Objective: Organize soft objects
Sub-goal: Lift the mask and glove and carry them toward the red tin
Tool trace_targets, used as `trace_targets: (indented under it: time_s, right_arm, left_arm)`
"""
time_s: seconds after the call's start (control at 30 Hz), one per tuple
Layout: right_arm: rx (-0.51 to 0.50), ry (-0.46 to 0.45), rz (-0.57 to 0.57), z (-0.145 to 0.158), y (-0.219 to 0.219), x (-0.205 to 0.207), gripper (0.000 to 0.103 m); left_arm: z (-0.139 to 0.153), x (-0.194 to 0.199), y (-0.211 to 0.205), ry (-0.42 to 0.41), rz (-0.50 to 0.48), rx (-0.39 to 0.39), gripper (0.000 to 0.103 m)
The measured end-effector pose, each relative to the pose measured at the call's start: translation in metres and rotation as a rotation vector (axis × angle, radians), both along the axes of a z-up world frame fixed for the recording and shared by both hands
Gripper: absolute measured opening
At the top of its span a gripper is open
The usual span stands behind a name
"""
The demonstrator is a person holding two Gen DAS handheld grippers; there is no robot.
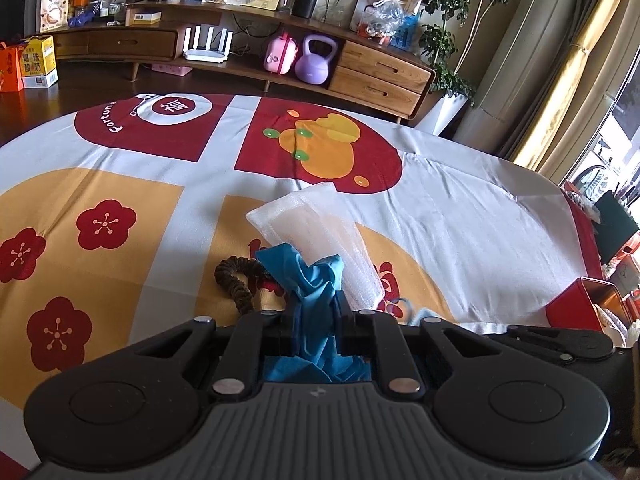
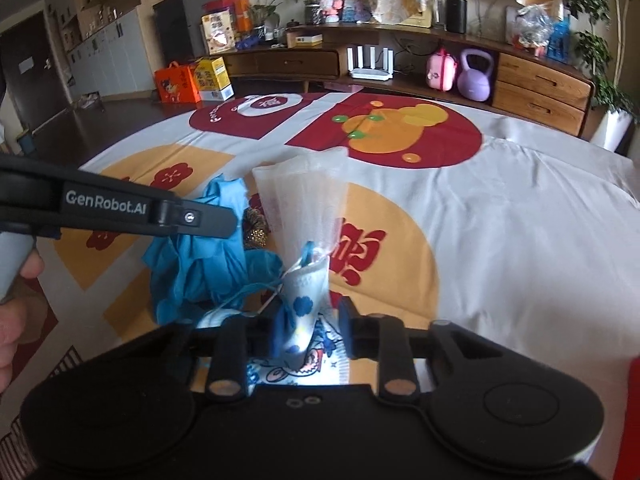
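My left gripper (image 1: 314, 312) is shut on a crumpled blue glove (image 1: 308, 280); in the right wrist view the glove (image 2: 200, 256) hangs from it over the cloth-covered table (image 1: 460, 208). A translucent white mesh pouch (image 1: 316, 228) lies just beyond it, beside a brown scrunchie (image 1: 236, 280). My right gripper (image 2: 310, 334) is closed on a white face mask (image 2: 306, 300) with blue flower prints. The mask bunches upright between the blue pads (image 2: 276, 334), and its ear loops trail to the left. The pouch (image 2: 304, 200) stands right behind the mask.
A red box (image 1: 580, 304) sits at the table's right edge. Beyond the table stands a long wooden cabinet (image 1: 380, 76) with a purple kettlebell (image 1: 314, 62). A person's hand (image 2: 16, 280) holds the left gripper's handle.
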State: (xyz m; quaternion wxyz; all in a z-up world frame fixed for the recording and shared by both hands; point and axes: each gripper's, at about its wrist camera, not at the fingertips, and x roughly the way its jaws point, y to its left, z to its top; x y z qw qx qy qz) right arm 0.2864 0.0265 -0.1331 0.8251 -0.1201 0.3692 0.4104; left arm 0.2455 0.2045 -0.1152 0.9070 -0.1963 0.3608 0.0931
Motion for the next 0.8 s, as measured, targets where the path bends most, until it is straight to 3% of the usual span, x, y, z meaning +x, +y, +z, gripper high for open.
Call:
trace_targets:
  time_s: [0.2, 0.8]
  right_arm:
    - [0.047, -0.011, -0.015, 0.019, -0.027, -0.013, 0.013]
    - [0.132, -0.030, -0.128, 0.093, -0.133, -0.059, 0.013]
  left_arm:
    - [0.008, -0.010, -0.005, -0.008, -0.003, -0.011, 0.012]
    - [0.077, -0.060, -0.079, -0.066, -0.148, 0.014, 0.012]
